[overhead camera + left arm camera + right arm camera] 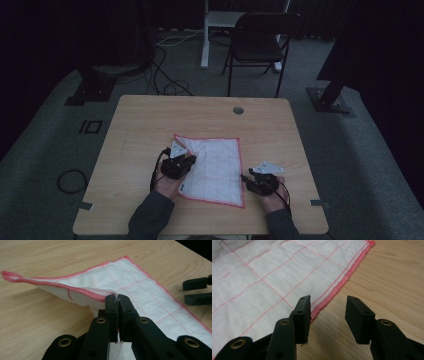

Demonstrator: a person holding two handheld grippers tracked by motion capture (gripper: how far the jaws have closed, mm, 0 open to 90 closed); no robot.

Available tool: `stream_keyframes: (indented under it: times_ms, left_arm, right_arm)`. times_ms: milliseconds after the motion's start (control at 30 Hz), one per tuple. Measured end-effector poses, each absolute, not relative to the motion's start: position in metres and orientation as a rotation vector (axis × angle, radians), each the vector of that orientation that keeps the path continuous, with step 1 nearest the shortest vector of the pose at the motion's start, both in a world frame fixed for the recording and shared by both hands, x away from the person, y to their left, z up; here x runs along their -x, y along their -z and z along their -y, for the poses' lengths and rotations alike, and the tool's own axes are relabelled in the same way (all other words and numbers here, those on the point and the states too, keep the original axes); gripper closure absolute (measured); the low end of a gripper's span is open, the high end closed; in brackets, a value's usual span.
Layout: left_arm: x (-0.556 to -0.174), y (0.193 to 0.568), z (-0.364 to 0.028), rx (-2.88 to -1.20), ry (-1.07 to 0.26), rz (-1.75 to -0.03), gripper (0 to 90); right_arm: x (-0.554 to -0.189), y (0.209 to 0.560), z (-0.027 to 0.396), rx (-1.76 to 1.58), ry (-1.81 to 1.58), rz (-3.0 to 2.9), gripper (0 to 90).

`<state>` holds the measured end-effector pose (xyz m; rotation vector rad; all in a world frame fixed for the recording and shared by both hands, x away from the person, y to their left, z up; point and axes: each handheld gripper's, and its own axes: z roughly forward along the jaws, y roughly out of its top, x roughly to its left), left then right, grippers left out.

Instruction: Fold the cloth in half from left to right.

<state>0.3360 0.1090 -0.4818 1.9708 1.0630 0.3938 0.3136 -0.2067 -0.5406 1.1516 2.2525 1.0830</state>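
A white cloth with red hem and red grid lines lies flat near the middle of the wooden table, toward the person's edge. The left gripper pinches the cloth's left hem, its jaws clamped tight on the red stitching, and the held edge is raised off the table so that a flap stands up and a corner droops out beyond it. In the high view the left gripper sits over the cloth's left side.

The right gripper waits just off the cloth's right hem, jaws about half open with nothing between them — one jaw over the cloth's border, the other over bare wood.

This looks like the start of a fold across the cloth. To do it well, the left gripper should carry the hem in a low arc toward the right hem, keeping the lifted edge parallel to it so the grid lines meet. The drooping corner may lag and crease — a slow, even sweep helps. The right gripper could pin the right hem so the cloth does not slide.
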Motion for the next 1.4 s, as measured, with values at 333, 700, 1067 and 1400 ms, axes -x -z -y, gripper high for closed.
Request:
stream_keyframes:
  times_ms: [333, 700, 1067, 1400]
  left_arm:
    - [-0.337, 0.478, -0.088, -1.996, -0.381, -1.008, 87.7]
    - [-0.338, 0.475, -0.072, -2.007, -0.369, -0.967, 87.8]
    - [-0.341, 0.475, -0.060, -2.010, -0.351, -0.936, 87.7]
    - [-0.344, 0.477, -0.051, -2.003, -0.323, -0.917, 87.7]
  right_arm:
    - [-0.314, 0.540, 0.207, -1.152, -1.083, -2.253, 55.8]
    - [-0.314, 0.541, 0.208, -1.158, -1.077, -2.254, 55.7]
    - [-0.314, 0.541, 0.209, -1.164, -1.076, -2.250, 55.8]
    - [-0.314, 0.540, 0.214, -1.180, -1.086, -2.232, 55.7]
